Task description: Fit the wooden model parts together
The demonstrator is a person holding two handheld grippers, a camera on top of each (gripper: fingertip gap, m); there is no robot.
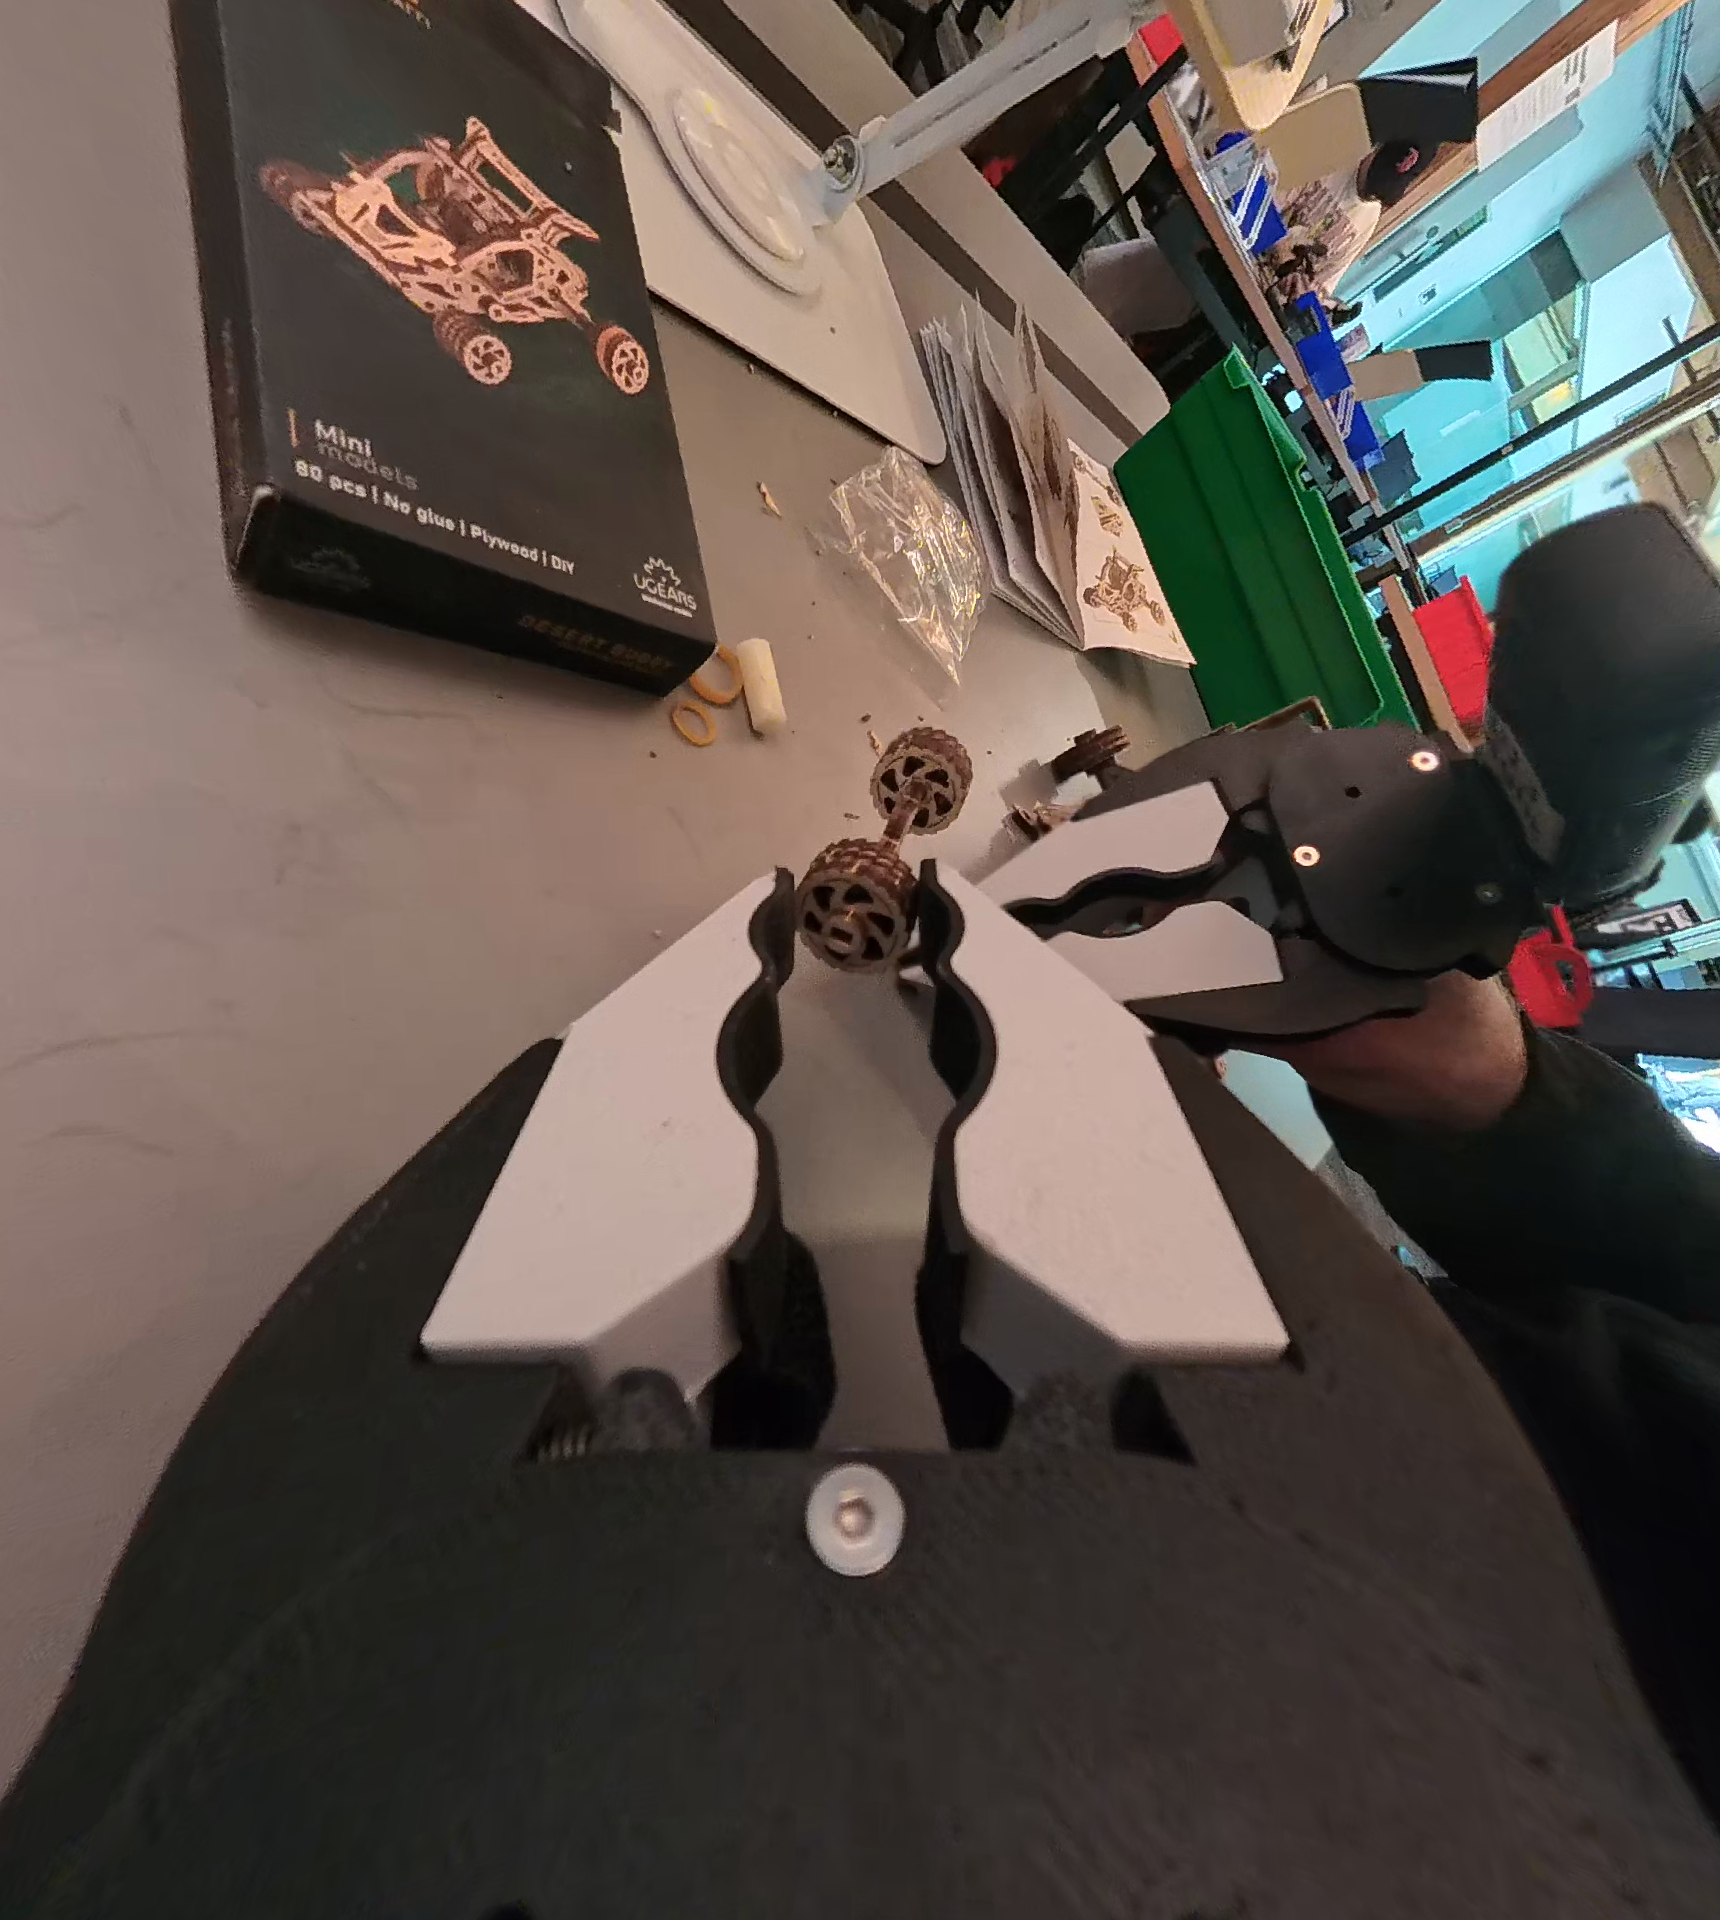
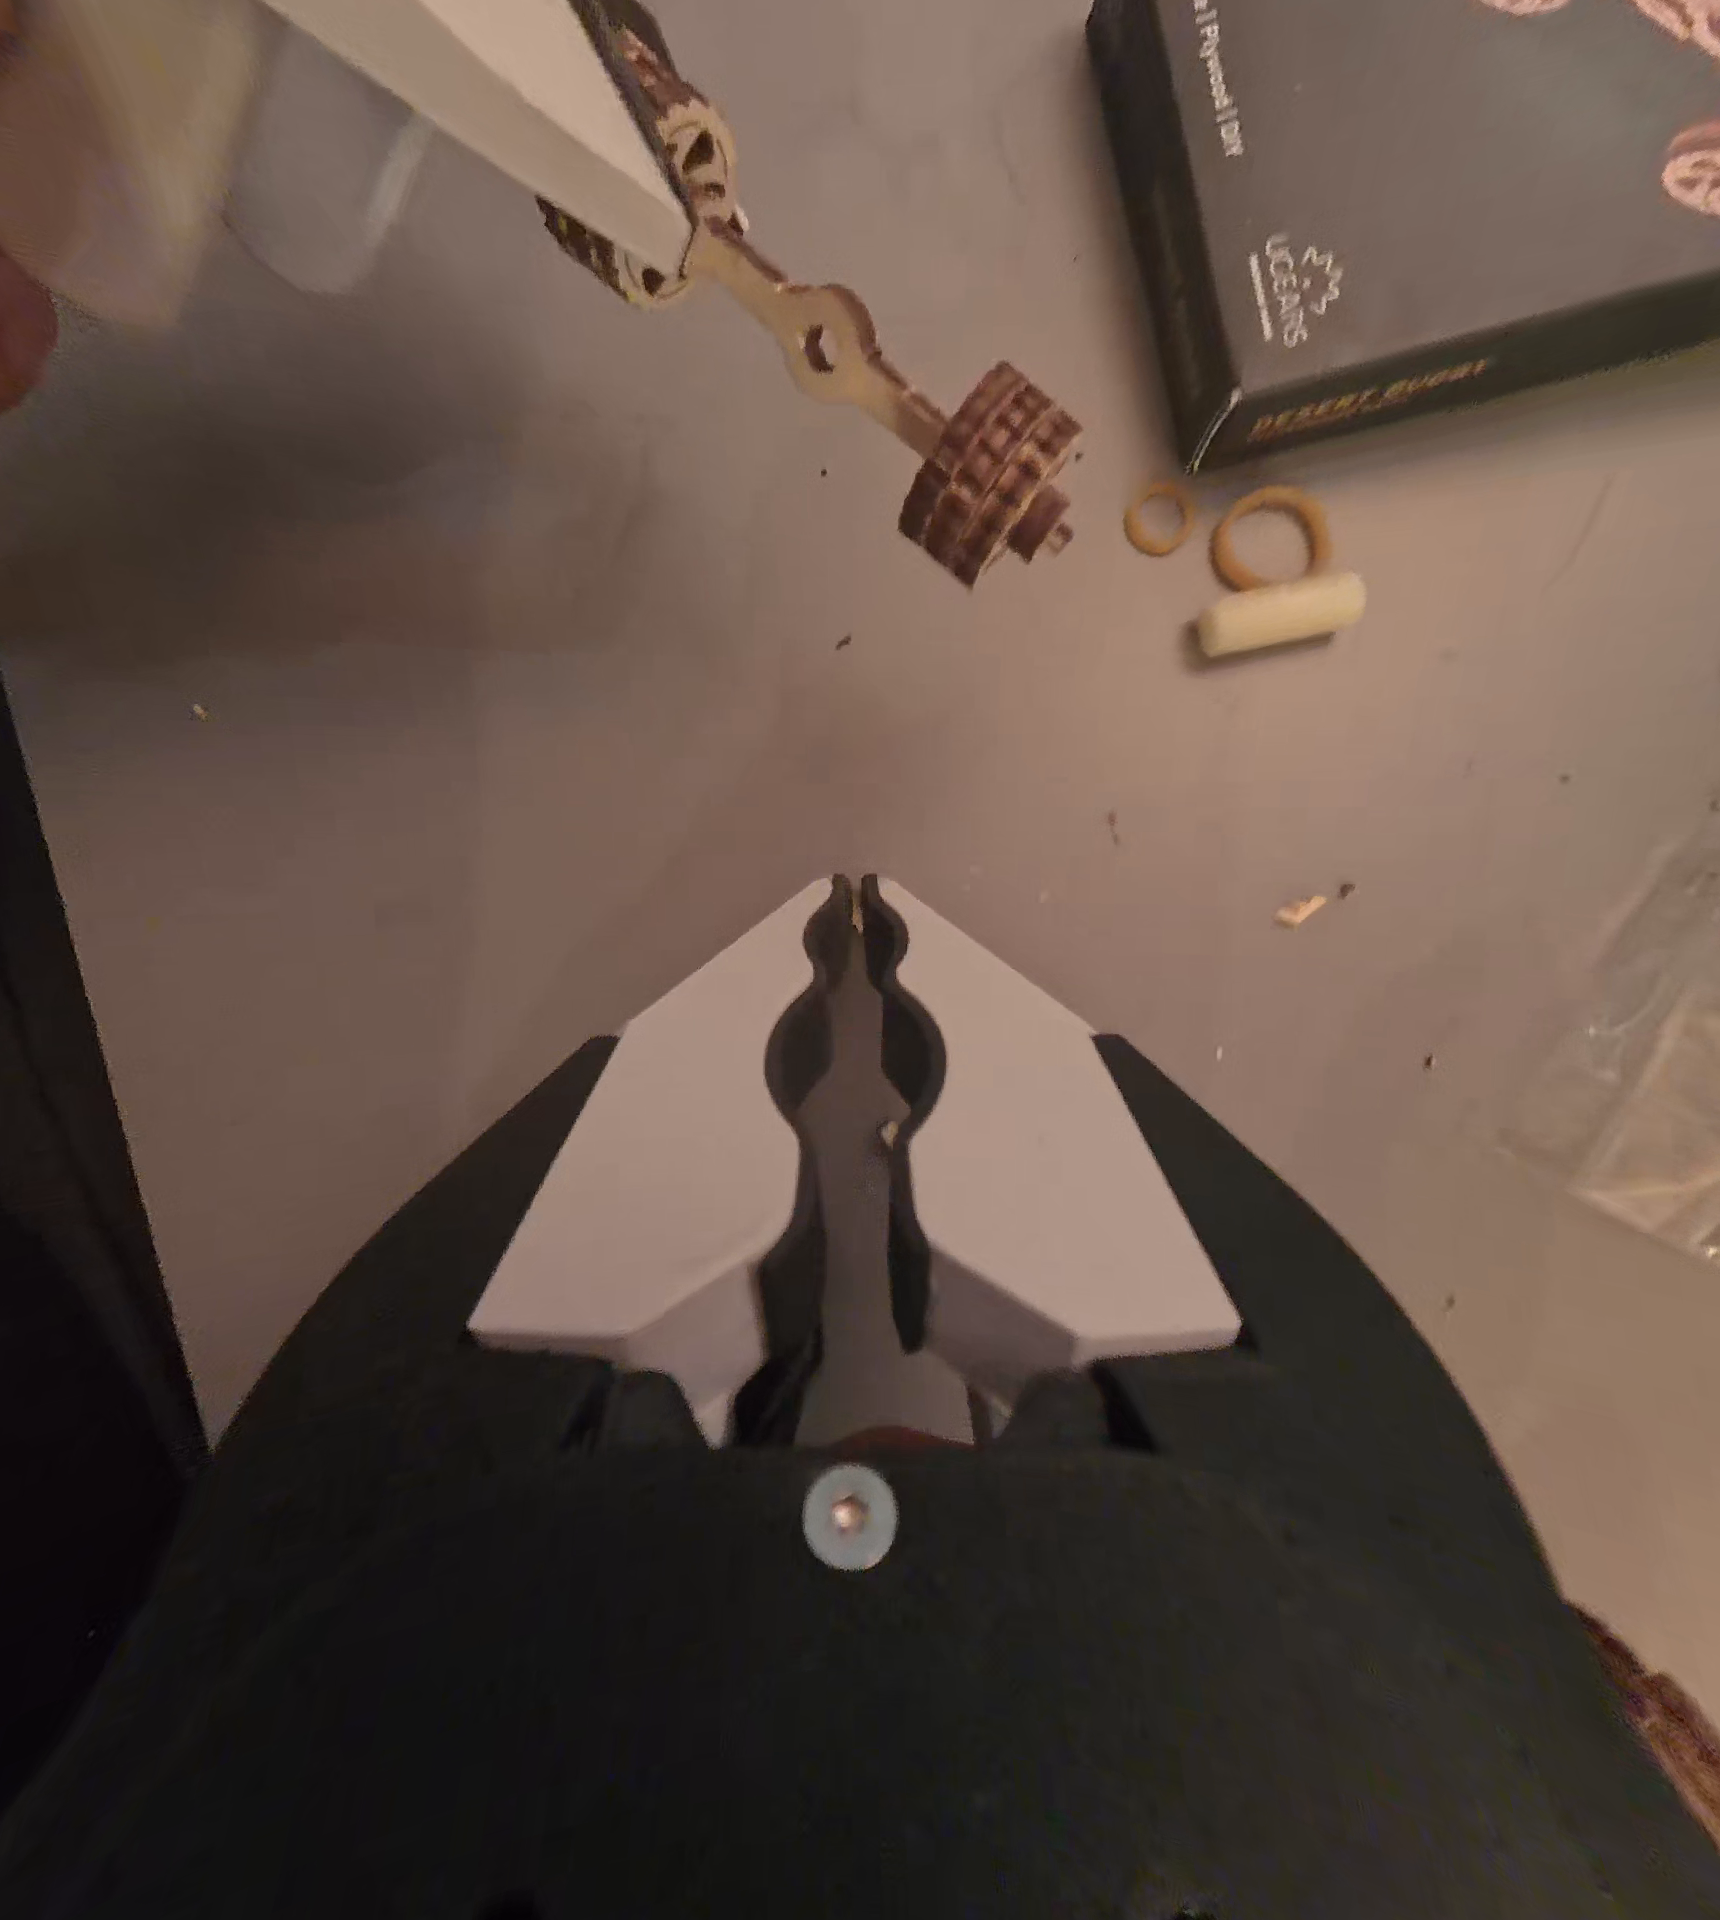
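A wooden axle with a ribbed wheel at each end is held in the air above the grey table (image 1: 160,935). My left gripper (image 1: 854,906) is shut on the near wheel (image 1: 851,914); the far wheel (image 1: 923,779) sticks out ahead. In the right wrist view the left gripper (image 2: 674,223) comes in from the upper left, holding the wheel (image 2: 695,156); the flat axle bar (image 2: 825,343) and free wheel (image 2: 991,478) point down to the right. My right gripper (image 2: 856,888) is shut, with nothing visible at its tips, below the axle and apart from it. It also shows in the left wrist view (image 1: 1012,902), just right of the left gripper.
A black model box (image 1: 440,343) (image 2: 1458,208) lies behind. Two rubber rings (image 2: 1266,535) and a white stick (image 2: 1282,618) lie at its corner. A clear plastic bag (image 2: 1718,1091), an instruction booklet (image 1: 1064,520), a green bin (image 1: 1240,561), small wooden parts (image 1: 1095,753) and a white lamp base (image 1: 762,187) are nearby. About 9 cm separates my left fingertips from my right.
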